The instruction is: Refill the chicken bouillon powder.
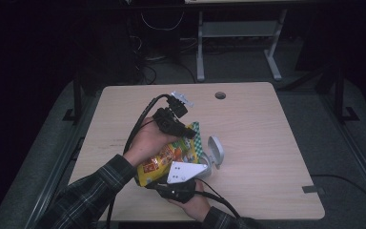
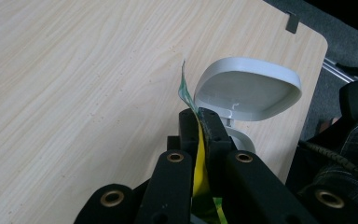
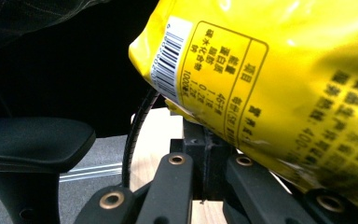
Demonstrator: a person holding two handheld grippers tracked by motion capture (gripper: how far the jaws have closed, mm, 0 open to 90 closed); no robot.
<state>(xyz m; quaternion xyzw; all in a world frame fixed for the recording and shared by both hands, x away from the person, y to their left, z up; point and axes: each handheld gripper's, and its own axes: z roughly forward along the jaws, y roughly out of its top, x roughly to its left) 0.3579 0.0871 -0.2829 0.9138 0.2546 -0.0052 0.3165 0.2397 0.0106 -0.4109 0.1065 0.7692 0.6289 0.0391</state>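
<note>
A yellow snack bag (image 1: 169,157) with a green checked top edge is held above the wooden table (image 1: 248,124) between both grippers. My left gripper (image 1: 189,131) is shut on the bag's top edge (image 2: 198,140), with the thin seam sticking out past the jaws. My right gripper (image 1: 167,182) comes from the near side and is shut on the bag's lower corner, near the barcode on the bag (image 3: 261,70). In the right gripper view, my right gripper (image 3: 204,135) pinches the crumpled seam. A small grey container (image 1: 214,152) with its flip lid (image 2: 247,88) raised stands just right of the bag.
A round cable hole (image 1: 220,95) sits near the table's far edge. A black chair armrest (image 3: 32,140) lies below the table's near side. Cables trail from both grippers. Bare wood stretches to the right and far left.
</note>
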